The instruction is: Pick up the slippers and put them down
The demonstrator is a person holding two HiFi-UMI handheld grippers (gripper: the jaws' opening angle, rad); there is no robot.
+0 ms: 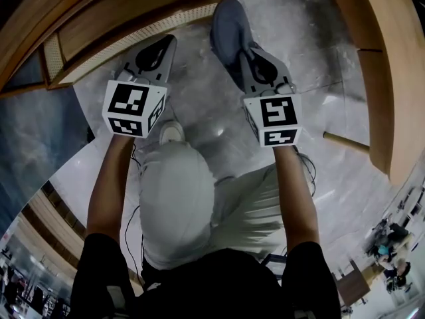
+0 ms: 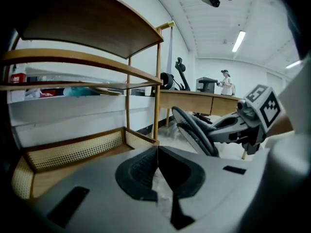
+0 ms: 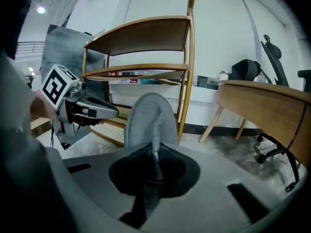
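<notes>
Near end of slipper [image 3: 148,120] out of sight inside your right gripper [image 3: 155,155]; shelf items [image 2: 43,92] beyond your left gripper [image 2: 158,161] indistinct.

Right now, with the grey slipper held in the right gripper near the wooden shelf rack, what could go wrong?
1. The right gripper seems to pinch the grey slipper only by one edge, so the slipper may swing or slip out.
2. The wooden shelf rack stands close ahead, and the slipper's free end could strike its frame.
</notes>
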